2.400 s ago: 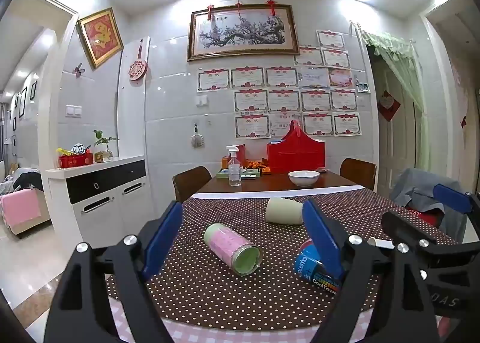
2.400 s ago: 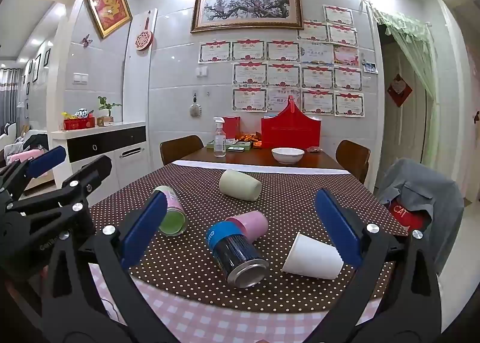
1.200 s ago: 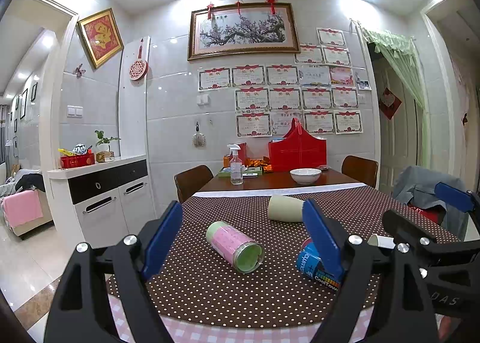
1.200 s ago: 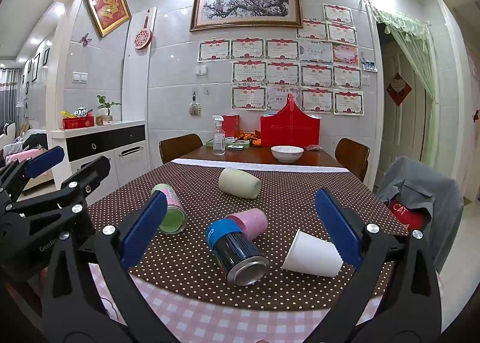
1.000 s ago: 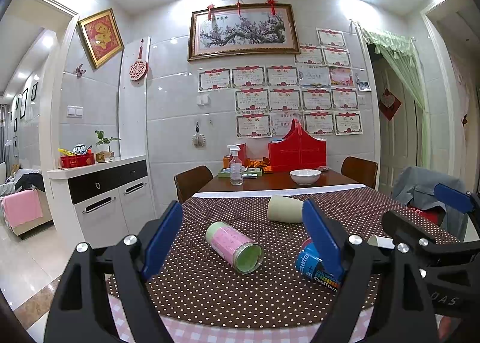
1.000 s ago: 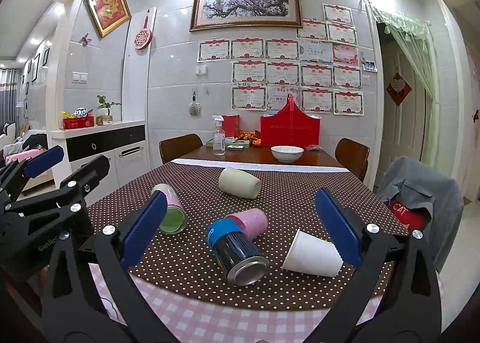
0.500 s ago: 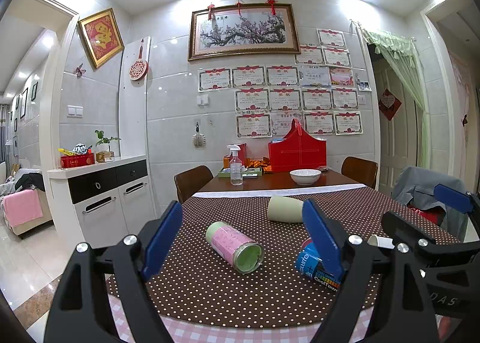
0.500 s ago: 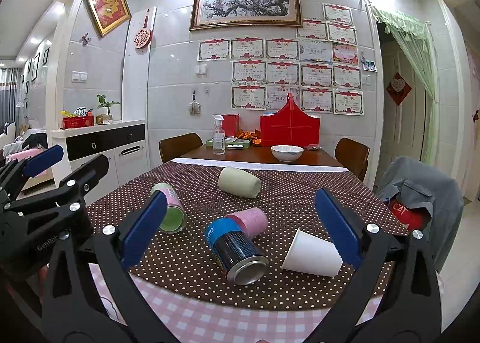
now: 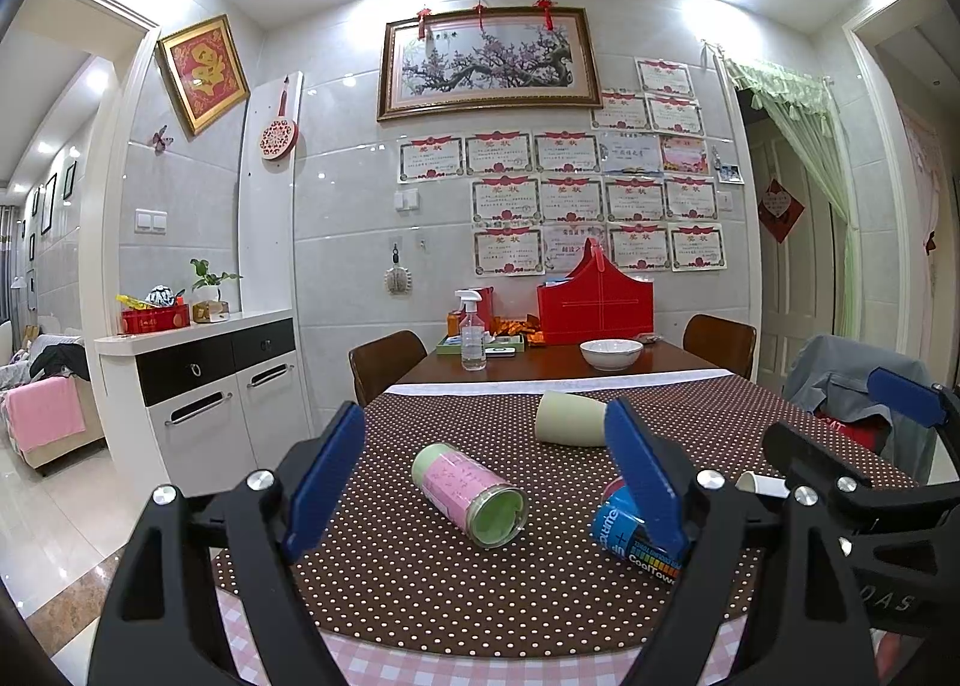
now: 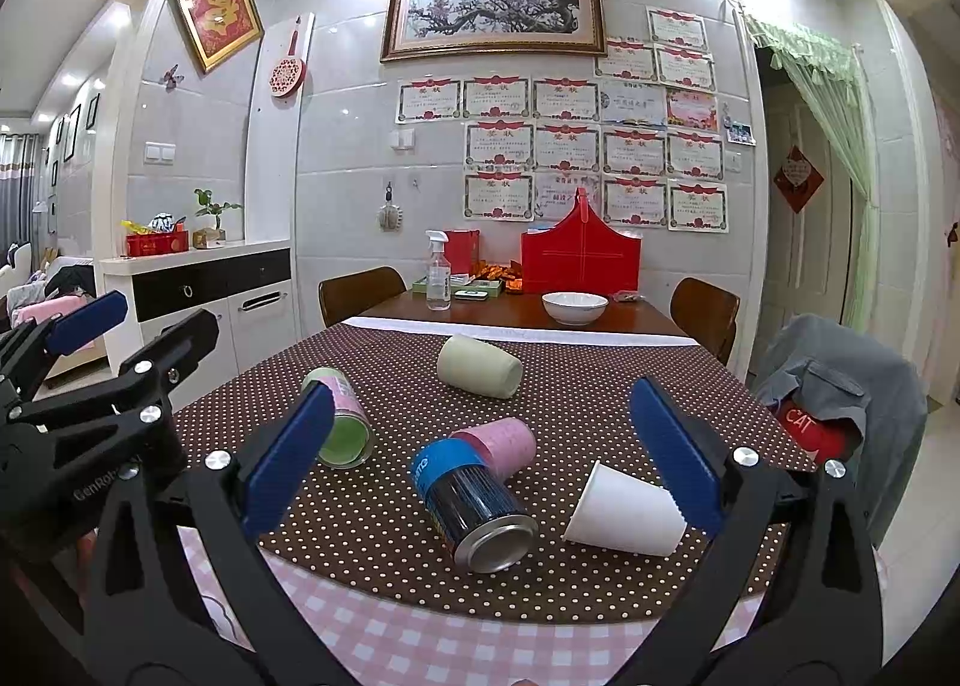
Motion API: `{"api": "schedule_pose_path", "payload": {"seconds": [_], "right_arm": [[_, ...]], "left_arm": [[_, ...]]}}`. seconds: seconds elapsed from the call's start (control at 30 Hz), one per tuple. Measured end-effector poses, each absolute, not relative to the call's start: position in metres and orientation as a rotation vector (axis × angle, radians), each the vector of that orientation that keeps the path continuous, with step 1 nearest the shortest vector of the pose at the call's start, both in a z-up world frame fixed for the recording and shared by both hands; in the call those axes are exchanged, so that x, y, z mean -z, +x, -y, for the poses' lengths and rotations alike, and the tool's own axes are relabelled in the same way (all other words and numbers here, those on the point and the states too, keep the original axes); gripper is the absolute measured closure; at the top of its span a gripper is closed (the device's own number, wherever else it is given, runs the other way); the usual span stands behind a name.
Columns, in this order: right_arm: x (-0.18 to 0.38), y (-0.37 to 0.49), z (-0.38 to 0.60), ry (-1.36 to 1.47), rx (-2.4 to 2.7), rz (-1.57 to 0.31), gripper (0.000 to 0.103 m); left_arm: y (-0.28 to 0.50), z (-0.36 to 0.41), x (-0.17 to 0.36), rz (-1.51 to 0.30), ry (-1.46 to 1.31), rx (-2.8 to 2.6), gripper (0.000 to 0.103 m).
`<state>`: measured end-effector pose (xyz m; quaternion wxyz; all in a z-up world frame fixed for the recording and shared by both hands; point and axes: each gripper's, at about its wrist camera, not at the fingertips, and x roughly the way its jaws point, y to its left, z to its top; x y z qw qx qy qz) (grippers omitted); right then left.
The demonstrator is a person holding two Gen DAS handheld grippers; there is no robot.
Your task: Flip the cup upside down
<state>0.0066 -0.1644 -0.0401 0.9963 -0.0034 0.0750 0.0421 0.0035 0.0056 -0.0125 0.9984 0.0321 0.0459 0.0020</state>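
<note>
Right wrist view, item list: paper cup [image 10: 624, 512] lay on its side on my dotted cloth [image 10: 600, 386], beside a can [image 10: 474, 500]. Right gripper [image 10: 480, 458] and left gripper [image 9: 486, 476] hung spread, empty, short of the table, presumably lining up.

Five cups lying on table: cream [image 10: 478, 368], pink [image 10: 501, 444], white paper [image 10: 624, 511], green-pink [image 10: 339, 425], blue-black [image 10: 474, 509]; one bowl [image 10: 574, 306]; one spray bottle [image 10: 438, 279].

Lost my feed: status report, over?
Both hand-held grippers open, empty. White paper cup on its side, untouched. Blue metal can lies beside it.
</note>
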Motion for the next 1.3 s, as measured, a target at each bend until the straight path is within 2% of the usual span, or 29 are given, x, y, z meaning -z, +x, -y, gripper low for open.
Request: {"api": "schedule_pose_path", "payload": {"seconds": [0.83,1.3], "right_arm": [[0.036,0.009,0.165,-0.011,-0.084,-0.161,0.006],[0.044,0.063,0.171,-0.045,-0.108,-0.297,0.006]], "left_arm": [[0.011,-0.007,0.014,-0.117,0.067,-0.006,0.022],[0.067,-0.039,0.028,-0.362,-0.041,0.083,0.022]]}}
